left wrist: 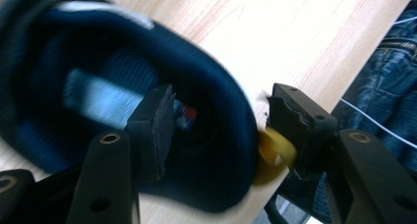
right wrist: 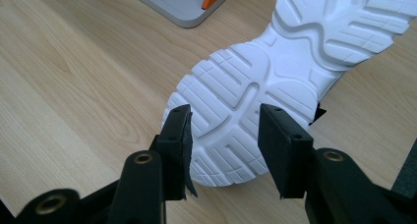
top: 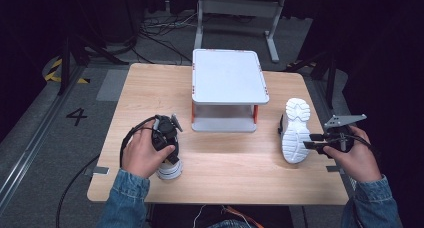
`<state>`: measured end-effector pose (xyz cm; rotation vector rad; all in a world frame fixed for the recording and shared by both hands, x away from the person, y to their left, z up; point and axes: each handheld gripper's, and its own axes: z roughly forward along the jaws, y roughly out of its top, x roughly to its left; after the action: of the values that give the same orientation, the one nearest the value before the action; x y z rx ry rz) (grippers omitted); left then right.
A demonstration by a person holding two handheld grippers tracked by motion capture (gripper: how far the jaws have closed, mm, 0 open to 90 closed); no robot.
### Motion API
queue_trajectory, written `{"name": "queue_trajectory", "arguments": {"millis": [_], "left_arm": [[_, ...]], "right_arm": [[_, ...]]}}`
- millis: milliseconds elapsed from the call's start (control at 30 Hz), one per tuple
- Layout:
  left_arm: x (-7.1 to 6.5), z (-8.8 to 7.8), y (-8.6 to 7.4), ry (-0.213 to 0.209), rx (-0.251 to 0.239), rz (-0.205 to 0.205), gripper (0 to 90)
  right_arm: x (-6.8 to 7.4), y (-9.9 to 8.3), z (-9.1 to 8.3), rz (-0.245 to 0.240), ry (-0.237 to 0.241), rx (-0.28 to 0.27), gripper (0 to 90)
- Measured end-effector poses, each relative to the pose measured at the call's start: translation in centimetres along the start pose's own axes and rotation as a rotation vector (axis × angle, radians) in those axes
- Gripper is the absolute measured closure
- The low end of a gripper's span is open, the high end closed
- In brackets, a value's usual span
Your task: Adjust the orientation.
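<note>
We count two shoes: one lies sole-up [top: 296,130], long axis running away from us; the other [top: 169,169] stands upright. Our left gripper [left wrist: 221,121] is spread astride its heel collar, our right gripper [right wrist: 223,135] parted over the white sole.

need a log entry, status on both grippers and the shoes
Left gripper jaws astride heel rim of dark shoe, pads off. Right gripper open before sole-up white shoe. Shelf behind, nothing blocking.
</note>
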<state>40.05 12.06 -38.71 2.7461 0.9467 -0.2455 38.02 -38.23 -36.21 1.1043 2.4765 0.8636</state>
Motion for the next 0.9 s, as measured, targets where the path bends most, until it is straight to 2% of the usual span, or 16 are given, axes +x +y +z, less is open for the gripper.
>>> {"name": "queue_trajectory", "arguments": {"millis": [67,133,200,300,500,567,633,900], "left_arm": [[-0.2,0.8,0.5,0.005,0.027,0.000,46.7],[-0.2,1.6,0.9,0.029,0.054,-0.010,52.3],[-0.3,1.5,0.9,0.048,0.052,-0.020,58.8],[-0.4,1.3,0.8,0.055,0.044,-0.021,60.5],[-1.5,-0.7,0.9,0.126,-0.012,0.008,63.2],[-2.0,-1.4,1.1,0.124,-0.035,0.031,63.4],[-2.4,-1.8,1.6,0.103,-0.058,0.059,63.2],[-5.5,-2.6,4.6,0.143,-0.084,0.173,63.1]], "right_arm": [[0.0,0.0,0.0,-0.001,0.001,0.001,57.6],[0.1,0.0,0.1,-0.001,0.003,0.002,57.4],[0.1,-0.1,0.1,-0.001,0.001,0.003,57.3],[0.1,-0.1,0.0,0.003,0.000,0.001,57.4],[-0.1,-0.3,-0.2,0.007,-0.005,-0.003,57.4],[-0.1,-0.5,-0.3,0.009,-0.010,-0.002,57.3],[-0.1,-0.7,-0.4,0.014,-0.012,0.000,57.3],[-0.2,-2.2,-1.6,0.044,-0.045,0.001,57.3]]}}
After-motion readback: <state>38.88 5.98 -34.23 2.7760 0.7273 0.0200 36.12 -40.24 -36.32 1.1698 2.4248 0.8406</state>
